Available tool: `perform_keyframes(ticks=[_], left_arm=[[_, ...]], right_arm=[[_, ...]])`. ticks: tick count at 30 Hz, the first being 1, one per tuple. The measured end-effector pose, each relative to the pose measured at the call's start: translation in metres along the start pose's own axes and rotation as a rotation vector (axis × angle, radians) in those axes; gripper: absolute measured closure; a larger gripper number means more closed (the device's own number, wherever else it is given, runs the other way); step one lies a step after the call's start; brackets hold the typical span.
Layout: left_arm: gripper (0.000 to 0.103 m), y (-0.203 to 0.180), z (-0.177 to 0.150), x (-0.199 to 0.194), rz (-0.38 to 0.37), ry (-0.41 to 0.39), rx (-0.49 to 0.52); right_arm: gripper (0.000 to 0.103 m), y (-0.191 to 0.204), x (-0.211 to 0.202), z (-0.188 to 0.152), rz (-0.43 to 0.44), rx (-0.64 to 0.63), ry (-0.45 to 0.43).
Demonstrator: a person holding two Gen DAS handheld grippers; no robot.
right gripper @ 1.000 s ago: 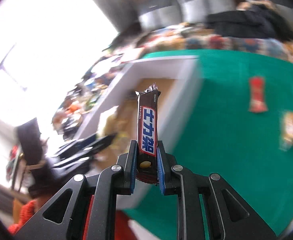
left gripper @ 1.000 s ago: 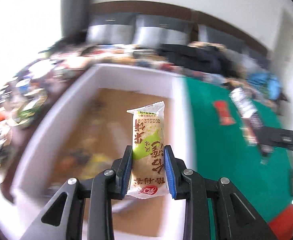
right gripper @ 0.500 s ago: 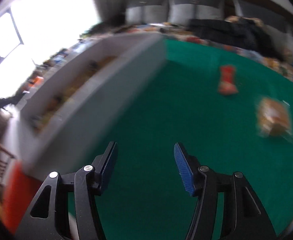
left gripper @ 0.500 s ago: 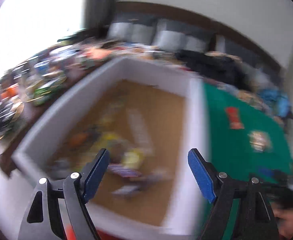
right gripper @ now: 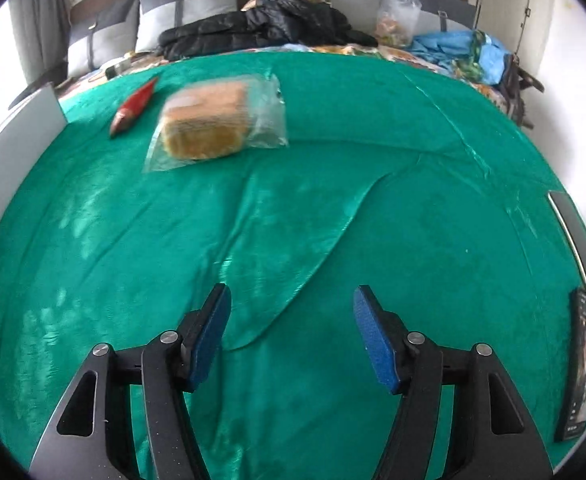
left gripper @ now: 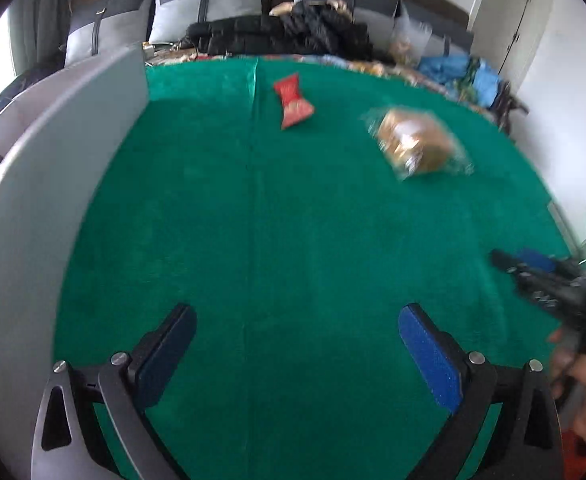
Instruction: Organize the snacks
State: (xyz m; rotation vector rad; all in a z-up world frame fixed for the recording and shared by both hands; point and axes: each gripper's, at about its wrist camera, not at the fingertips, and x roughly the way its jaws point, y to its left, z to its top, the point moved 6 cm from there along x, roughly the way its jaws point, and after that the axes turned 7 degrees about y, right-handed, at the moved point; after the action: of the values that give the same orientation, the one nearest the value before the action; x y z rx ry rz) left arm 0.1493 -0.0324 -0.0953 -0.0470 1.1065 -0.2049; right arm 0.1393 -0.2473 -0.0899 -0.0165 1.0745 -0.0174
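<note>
While angled down over green cloth (right gripper: 413, 220), both fingers (left gripper: 433, 356) (right gripper: 377, 344) freshly spread, empty.

Both grippers tilt downward, empty; the left gripper (left gripper: 297, 354) gapes wide, the right gripper (right gripper: 293, 334) less, both having just been opening.

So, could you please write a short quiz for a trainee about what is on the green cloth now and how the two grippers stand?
1. True or false: the left gripper holds a snack between its pads.
2. Which snack lies nearer the white box wall? A) the red packet B) the clear bag with the golden-brown cake
3. Fill in: both grippers stand ____ over the green cloth, the right gripper included.

Key: 1 false, its jaws have just been opening and nothing is between them. 2 A. 3 open.
</note>
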Motion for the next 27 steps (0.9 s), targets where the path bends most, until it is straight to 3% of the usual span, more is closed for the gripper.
perform_keyframes(ticks=[4, 8, 11, 27], left_arm=[[0.003, 0.007, 0.014, 0.024, 0.082, -0.001, 0.033], [0.001, 0.027, 0.021, 0.041, 0.129, 0.003, 0.035], [0.0, 0.033, 0.022, 0.044, 0.132, -0.032, 0.009], [0.0, 0.035, 0.024, 0.045, 0.131, -0.032, 0.007]], right_arm=[[0.024, -0.008, 0.002, -0.006, 0.003, 0.02, -0.028], [0.021, -0.003, 0.002, -0.003, -0.003, 0.031, -0.031], [0.019, -0.003, 0.006, 0.003, -0.005, 0.039, -0.028], [0.018, -0.004, 0.01, 0.004, -0.021, 0.041, -0.029]])
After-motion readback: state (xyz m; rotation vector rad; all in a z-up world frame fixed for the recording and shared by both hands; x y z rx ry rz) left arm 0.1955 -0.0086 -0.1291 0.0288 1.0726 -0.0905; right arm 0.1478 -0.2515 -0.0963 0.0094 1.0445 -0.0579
